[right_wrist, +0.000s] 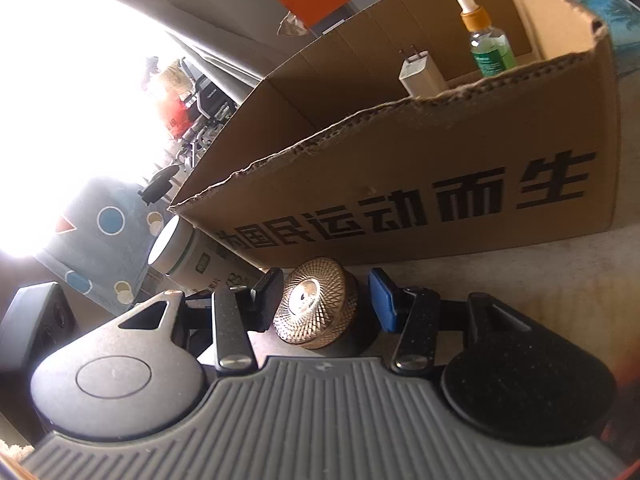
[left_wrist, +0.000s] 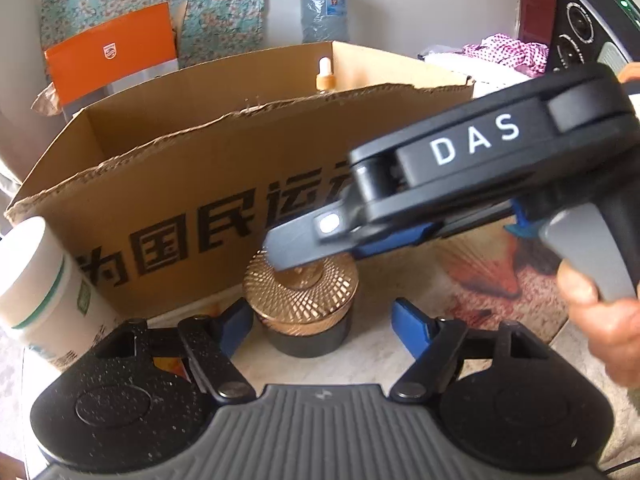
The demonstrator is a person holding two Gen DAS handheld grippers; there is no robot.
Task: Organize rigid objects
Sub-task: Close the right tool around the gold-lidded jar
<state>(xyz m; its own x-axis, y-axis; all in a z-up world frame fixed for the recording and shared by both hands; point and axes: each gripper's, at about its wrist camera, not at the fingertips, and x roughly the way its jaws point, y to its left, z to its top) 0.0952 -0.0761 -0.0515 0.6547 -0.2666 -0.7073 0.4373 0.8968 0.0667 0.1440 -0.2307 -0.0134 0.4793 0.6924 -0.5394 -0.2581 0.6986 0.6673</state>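
A dark jar with a ribbed gold lid (left_wrist: 300, 292) (right_wrist: 316, 304) stands on the table in front of a cardboard box (left_wrist: 200, 152) (right_wrist: 440, 152). My left gripper (left_wrist: 324, 318) is open, one blue finger on each side of the jar's base. From the right, my right gripper (left_wrist: 304, 264) (right_wrist: 326, 300) reaches over the lid, held by a hand (left_wrist: 600, 312). In the right wrist view its jaws straddle the lid: the left pad sits at the rim and a gap shows at the right pad. Inside the box stand a dropper bottle (right_wrist: 486, 46) (left_wrist: 325, 76) and a white charger plug (right_wrist: 420, 72).
A white canister with a green band (left_wrist: 36, 280) (right_wrist: 188, 256) leans at the box's left corner. Behind the box are an orange carton (left_wrist: 116, 52) and a water jug (left_wrist: 324, 12). A black speaker (left_wrist: 580, 24) and pink cloth (left_wrist: 508, 52) sit far right.
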